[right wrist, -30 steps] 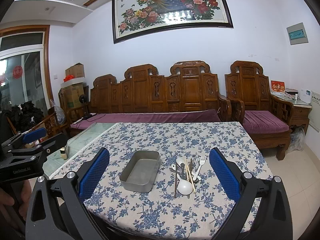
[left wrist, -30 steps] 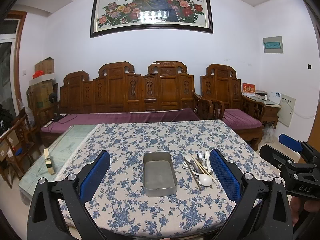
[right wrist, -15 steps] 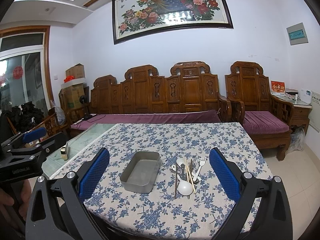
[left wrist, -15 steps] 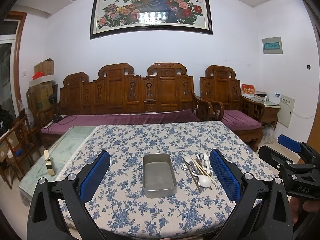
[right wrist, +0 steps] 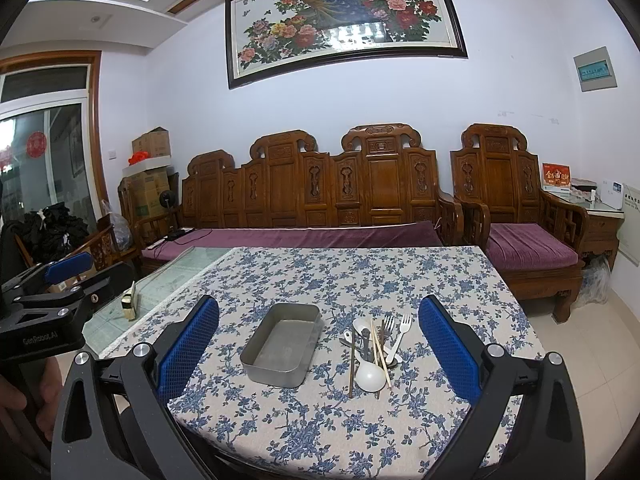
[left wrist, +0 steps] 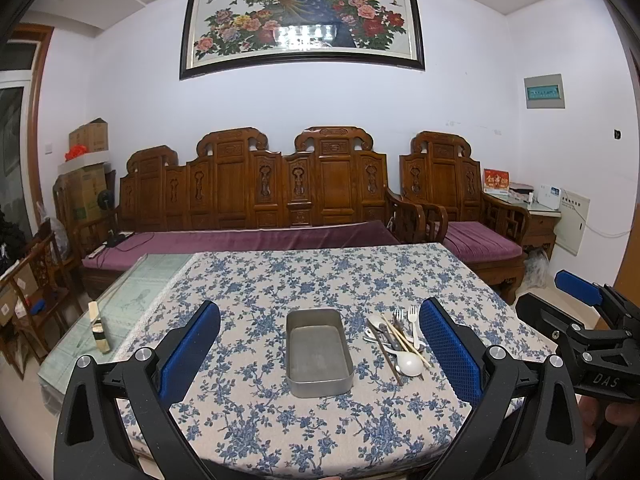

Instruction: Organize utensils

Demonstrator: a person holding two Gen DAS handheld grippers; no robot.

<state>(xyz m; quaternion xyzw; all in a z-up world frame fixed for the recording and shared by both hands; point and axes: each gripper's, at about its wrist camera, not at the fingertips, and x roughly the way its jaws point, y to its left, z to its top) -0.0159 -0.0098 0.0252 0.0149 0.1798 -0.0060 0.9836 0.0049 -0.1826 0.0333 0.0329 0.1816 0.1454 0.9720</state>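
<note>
The utensil pile (right wrist: 372, 346) overlaps so tightly that individual stems are hard to separate; the count of metal spoons cannot be told. It shows 1 large white spoon (right wrist: 370, 376) nearest the viewer, 2 pale chopsticks (right wrist: 379, 346), 1 dark chopstick (right wrist: 352, 364), 1 white fork (right wrist: 402, 332) and 1 metal fork (right wrist: 386, 326). The pile lies on the blue-floral tablecloth (right wrist: 360, 276) just right of an empty rectangular metal tray (right wrist: 282, 346), apart from it. The left gripper (left wrist: 320, 350) is spread wide and holds nothing, the tray centred between its blue pads (left wrist: 188, 350), the pile just inside the right pad. The right gripper (right wrist: 318, 350) is likewise spread and empty, framing tray and pile together. Both hover short of the table's near edge. Hands are cut off at the frame borders.
</note>
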